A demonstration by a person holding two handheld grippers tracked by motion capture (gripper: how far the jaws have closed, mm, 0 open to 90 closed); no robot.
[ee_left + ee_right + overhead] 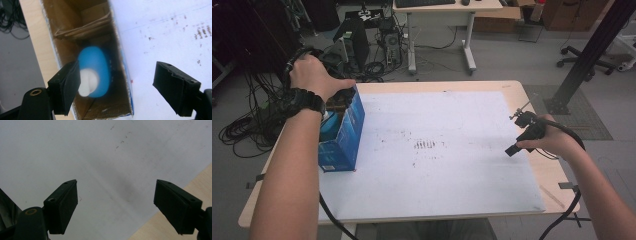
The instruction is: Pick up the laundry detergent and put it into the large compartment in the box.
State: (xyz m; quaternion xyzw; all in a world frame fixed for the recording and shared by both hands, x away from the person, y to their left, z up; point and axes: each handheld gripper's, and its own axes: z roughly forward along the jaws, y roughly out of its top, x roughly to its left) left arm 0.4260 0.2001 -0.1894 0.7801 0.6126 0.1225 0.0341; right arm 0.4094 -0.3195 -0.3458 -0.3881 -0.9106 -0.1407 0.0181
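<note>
An open blue carton stands at the table's left edge, its brown inside facing up. Inside it lies a blurred blue object with a white end, which also peeks out of the carton in the high view. My left gripper hovers open above the carton's long wall, one jaw over the opening and the other over the white sheet; nothing is pressed between the pads. In the high view my hand covers most of this left gripper. My right gripper stands open over the white sheet, near the right gripper's table edge.
A white sheet with dark smudges covers most of the wooden table. Beyond the far edge are cables, a computer tower and a desk's legs on the floor. A black post rises at the right.
</note>
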